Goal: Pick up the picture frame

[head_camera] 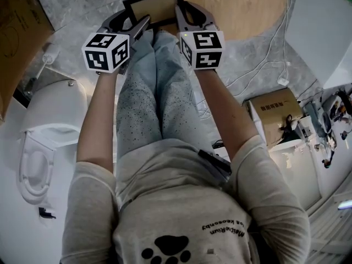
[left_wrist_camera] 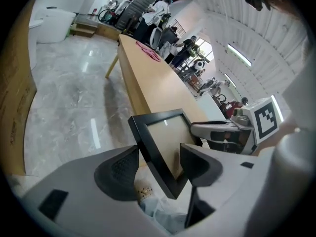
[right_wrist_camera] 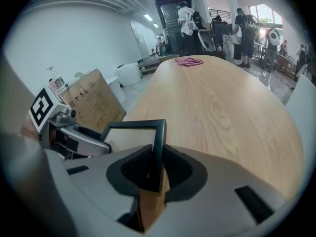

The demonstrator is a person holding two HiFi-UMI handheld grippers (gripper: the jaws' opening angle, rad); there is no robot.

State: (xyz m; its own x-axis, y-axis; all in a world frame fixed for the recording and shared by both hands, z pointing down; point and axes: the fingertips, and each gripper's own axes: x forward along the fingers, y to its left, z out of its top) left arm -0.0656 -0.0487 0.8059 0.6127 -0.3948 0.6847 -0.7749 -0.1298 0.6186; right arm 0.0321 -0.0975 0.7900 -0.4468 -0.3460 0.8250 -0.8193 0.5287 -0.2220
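Found black picture frame (head_camera: 155, 7) at the near edge of the wooden table (head_camera: 247, 10), just beyond the person's knees (head_camera: 159, 54), flanked by both grippers. Logged right gripper (right_wrist_camera: 157, 167) pinched onto the frame's right rail near its lower corner, a pad pressed to each face. Logged left gripper (left_wrist_camera: 160, 164) spread wide with the frame's left rail standing in the gap, clear of the outer pad; cannot tell whether touching the inner pad.
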